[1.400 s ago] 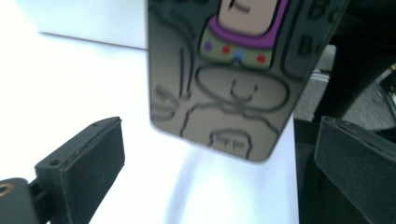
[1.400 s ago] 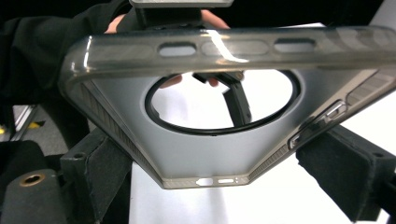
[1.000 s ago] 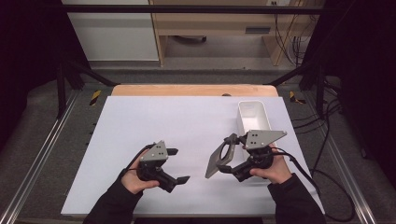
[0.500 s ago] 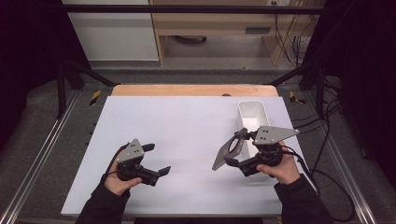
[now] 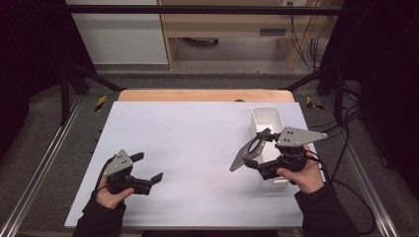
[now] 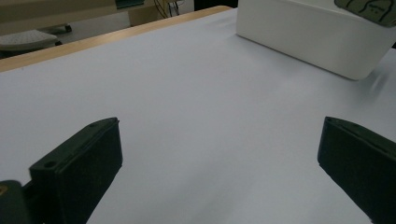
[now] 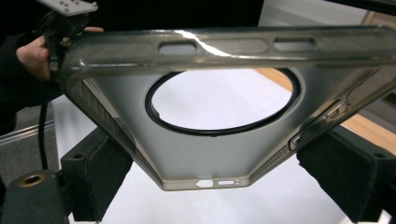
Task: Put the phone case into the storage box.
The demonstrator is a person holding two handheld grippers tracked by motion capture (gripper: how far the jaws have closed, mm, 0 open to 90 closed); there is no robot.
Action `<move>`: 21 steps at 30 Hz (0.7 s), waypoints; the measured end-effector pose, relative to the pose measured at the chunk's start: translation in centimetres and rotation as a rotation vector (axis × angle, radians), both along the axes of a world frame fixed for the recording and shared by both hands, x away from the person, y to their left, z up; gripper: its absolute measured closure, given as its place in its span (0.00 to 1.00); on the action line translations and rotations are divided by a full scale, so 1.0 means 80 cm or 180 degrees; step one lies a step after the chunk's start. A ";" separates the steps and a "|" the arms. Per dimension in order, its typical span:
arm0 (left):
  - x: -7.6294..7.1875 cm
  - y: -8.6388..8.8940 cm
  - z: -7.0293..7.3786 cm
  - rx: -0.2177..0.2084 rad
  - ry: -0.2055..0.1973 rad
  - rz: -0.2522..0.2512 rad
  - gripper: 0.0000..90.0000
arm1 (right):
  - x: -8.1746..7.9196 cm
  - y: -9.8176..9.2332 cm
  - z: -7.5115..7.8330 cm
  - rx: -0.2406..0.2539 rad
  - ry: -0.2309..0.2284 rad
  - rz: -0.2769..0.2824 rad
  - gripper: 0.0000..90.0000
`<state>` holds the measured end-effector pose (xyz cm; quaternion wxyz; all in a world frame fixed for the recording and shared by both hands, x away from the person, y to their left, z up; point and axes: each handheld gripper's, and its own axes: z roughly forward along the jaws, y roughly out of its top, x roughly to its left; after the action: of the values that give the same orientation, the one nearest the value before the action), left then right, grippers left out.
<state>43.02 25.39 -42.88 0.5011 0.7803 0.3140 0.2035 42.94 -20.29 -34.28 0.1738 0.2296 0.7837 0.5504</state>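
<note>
Phone case (image 5: 245, 153), clear and smoky grey with a round black ring in its back, sits clamped between the two jaws of the right tool (image 5: 257, 154), held up off the white worktop (image 5: 197, 133) and tilted on edge. From the right tool's own camera the case (image 7: 219, 112) spans the picture, its sides pinched by the black jaws, its cut-out edge pointing down. The right hand (image 5: 302, 170) grips that tool just beside a white tub (image 5: 267, 118) standing near the worktop's right edge. Over at the near left corner, the left tool (image 5: 146, 170) rests low above the worktop in the left hand (image 5: 111, 190), jaws spread wide with nothing between them. The two tools are well apart.
</note>
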 end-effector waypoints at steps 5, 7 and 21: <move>-0.003 0.013 -0.003 -0.0033 -0.0038 0.0081 0.00 | 0.002 -0.004 0.009 0.0027 -0.0022 -0.0147 0.13; -0.005 0.018 -0.004 -0.0043 -0.0057 0.0098 0.00 | 0.003 -0.007 0.014 0.0046 -0.0038 -0.0209 0.13; -0.007 0.036 -0.016 -0.0051 -0.0095 0.0260 0.00 | 0.014 -0.019 0.041 0.0026 -0.0088 -0.0586 0.13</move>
<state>42.45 28.30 -44.18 0.5033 0.7597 0.3397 0.2328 44.05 -21.82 -31.02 0.2335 0.2938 0.7545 0.5385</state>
